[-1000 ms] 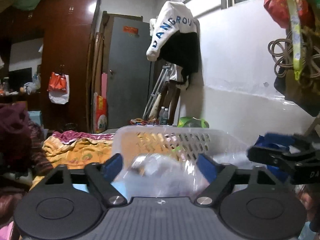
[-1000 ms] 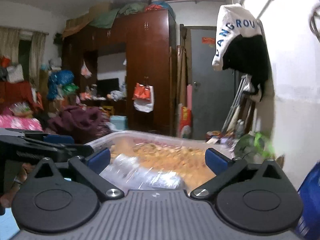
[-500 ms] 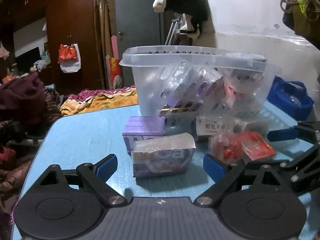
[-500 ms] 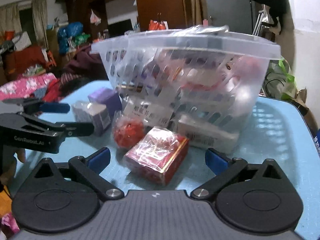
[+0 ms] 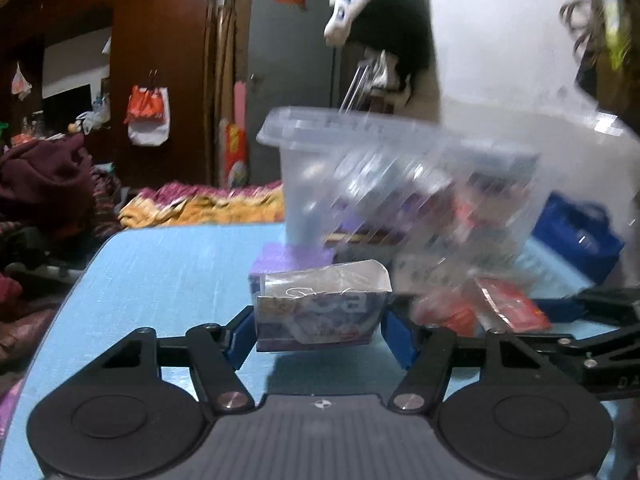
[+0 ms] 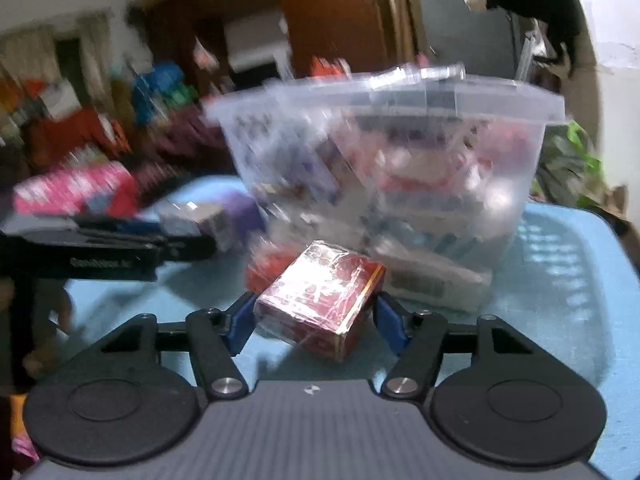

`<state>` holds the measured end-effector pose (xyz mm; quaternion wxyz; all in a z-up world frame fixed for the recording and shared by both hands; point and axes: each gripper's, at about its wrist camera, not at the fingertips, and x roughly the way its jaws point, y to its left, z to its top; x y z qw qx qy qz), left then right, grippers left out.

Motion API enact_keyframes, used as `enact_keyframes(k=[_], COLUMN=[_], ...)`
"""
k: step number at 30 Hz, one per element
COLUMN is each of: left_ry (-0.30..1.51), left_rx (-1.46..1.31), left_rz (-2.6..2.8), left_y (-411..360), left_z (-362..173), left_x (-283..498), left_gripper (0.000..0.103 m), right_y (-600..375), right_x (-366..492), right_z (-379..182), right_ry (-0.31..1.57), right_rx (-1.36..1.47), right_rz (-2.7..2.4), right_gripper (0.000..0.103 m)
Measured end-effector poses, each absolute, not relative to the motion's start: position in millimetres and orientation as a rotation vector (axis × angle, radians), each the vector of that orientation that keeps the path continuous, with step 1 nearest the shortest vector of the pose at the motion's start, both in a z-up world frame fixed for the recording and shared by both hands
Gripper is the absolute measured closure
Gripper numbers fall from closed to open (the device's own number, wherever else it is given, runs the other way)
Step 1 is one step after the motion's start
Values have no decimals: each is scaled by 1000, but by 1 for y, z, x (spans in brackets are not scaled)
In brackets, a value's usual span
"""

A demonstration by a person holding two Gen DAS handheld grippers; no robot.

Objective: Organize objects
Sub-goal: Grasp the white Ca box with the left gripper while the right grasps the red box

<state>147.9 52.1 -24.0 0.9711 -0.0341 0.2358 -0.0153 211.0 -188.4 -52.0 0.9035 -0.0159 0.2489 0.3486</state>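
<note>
A clear plastic basket (image 5: 404,184) full of small packets stands on the blue table (image 5: 168,264); it also shows in the right wrist view (image 6: 400,152). My left gripper (image 5: 320,330) is shut on a wrapped purple-and-white box (image 5: 320,308), with a purple box (image 5: 292,258) behind it. My right gripper (image 6: 316,316) is shut on a wrapped red box (image 6: 320,300). A red round packet (image 6: 268,268) lies just beyond it. Both views are blurred.
White boxes (image 6: 432,276) lie against the basket's foot. The left gripper (image 6: 96,256) shows at the left of the right wrist view. The right gripper (image 5: 592,328) shows at the right of the left wrist view. Bedding and clothes (image 5: 200,204) lie beyond the table.
Both grippers have moved forward and closed: the left onto the purple-and-white box, the right onto the red box. A second ago both pointed higher, over the basket.
</note>
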Motion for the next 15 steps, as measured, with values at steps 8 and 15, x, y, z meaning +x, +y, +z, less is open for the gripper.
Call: enact_keyframes(k=[8,15], left_ry=[257,223], left_rx=[-154,-131], left_rz=[-222,-239], left_y=[58,52], left_z=[-19,-21], left_x=[121,116], left_gripper=[33,33], right_y=[-209,-206], right_x=[202,202], right_z=[-50,-47], right_ry=[385,330], right_rx=[96,107], right_rz=[708,695], right_gripper=[40,40])
